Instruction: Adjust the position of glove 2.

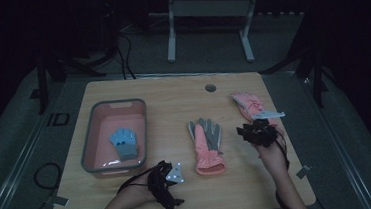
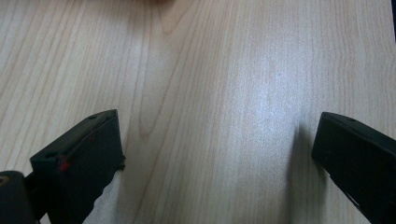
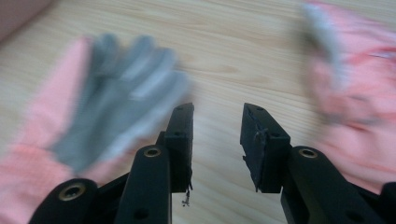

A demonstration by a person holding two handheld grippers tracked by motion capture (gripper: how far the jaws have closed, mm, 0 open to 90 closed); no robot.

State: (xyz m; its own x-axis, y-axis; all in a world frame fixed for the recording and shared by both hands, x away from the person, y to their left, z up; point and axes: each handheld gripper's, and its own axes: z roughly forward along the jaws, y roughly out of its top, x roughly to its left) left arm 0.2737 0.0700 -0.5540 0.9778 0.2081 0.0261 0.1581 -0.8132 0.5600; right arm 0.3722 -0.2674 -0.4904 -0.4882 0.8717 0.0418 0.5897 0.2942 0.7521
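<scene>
Evidently the work is sorting gloves into the pink bin (image 1: 90, 142) at the left of the bench (image 1: 173, 98): one blue-grey glove (image 1: 124, 143) already lies flat on its floor, which suggests the others are meant to follow. A pink glove with a grey palm (image 1: 207, 145) lies in the middle of the bench, cuff toward the person, and a second pink glove (image 1: 249, 104) lies farther right and back, apart from the first. The right gripper (image 1: 259, 131) hangs between the two. In the right gripper view its fingers (image 3: 180, 140) stand partly spread with only bare wood between them, holding nothing; the grey-palmed glove (image 3: 107, 98) is just to their left and the other glove (image 3: 355, 93) to their right. The left gripper (image 1: 167, 178) rests low near the front edge, beside the bin. Its fingers (image 2: 88, 158) are spread wide over bare wood and grip nothing.
</scene>
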